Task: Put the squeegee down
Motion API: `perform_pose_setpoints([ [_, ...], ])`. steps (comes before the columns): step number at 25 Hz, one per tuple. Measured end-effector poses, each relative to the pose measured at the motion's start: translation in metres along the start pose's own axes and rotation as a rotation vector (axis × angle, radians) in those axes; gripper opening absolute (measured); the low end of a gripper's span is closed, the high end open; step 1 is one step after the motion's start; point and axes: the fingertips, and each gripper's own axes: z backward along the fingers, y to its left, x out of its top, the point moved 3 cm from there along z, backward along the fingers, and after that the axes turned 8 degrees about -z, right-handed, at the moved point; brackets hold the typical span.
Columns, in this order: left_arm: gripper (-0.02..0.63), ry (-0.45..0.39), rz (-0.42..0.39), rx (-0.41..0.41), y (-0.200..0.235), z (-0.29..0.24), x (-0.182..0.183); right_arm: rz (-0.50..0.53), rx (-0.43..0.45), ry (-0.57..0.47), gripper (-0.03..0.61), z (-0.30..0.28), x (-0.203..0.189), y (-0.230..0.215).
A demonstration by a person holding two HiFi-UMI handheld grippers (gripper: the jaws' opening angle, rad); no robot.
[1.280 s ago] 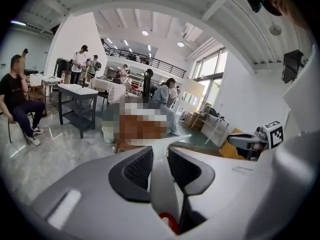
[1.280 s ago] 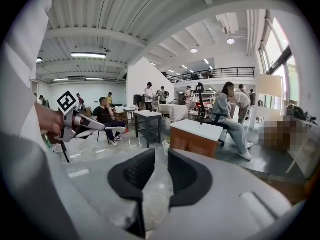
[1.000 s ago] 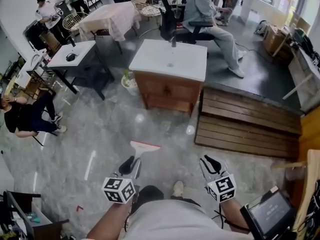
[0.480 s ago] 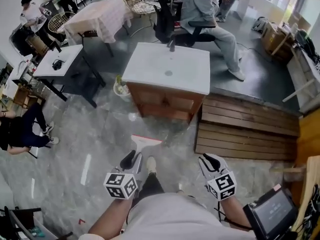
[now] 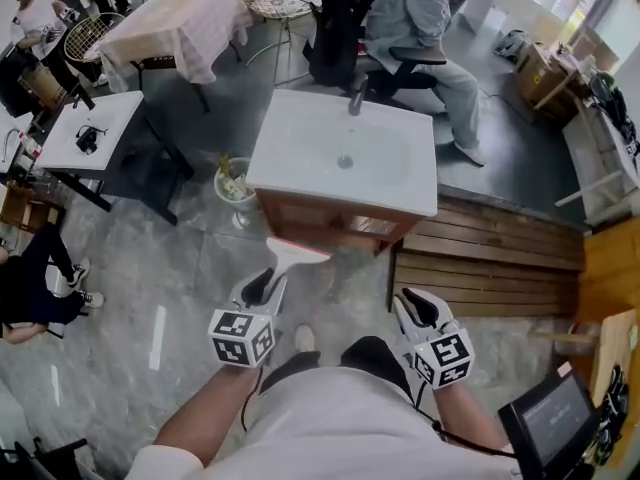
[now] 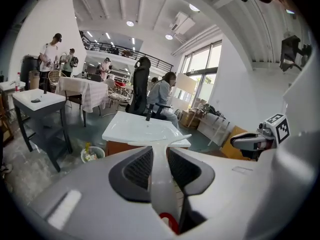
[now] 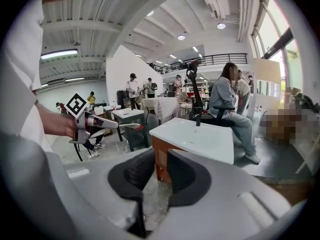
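Left hand-held gripper is pinching the squeegee by its white handle, pads on both sides. The blade end points forward, held above the marble floor, near the front of the white sink counter. Right hand-held gripper has its jaws spread with nothing between the pads; only the floor and the counter's wooden base show through the gap.
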Motion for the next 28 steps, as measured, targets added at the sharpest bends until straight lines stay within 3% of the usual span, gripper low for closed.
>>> perform_pose_setpoints([
  [6,0.107,-0.007,0.031,0.05,0.068,-0.06,0.026,0.013,0.002,0.037,0.067,-0.061,0.031,-0.011],
  [12,0.107,0.013,0.015,0.127,0.126,-0.134,0.056,-0.005,0.044,0.031,0.067,-0.131,0.068,-0.052],
  [21,0.107,0.06,-0.01,0.244,0.194,-0.288,0.119,0.02,0.124,0.055,0.067,-0.233,0.138,-0.165],
  [28,0.107,0.09,-0.045,0.303,0.24,-0.403,0.146,-0.017,0.1,0.105,0.067,-0.27,0.151,-0.257],
])
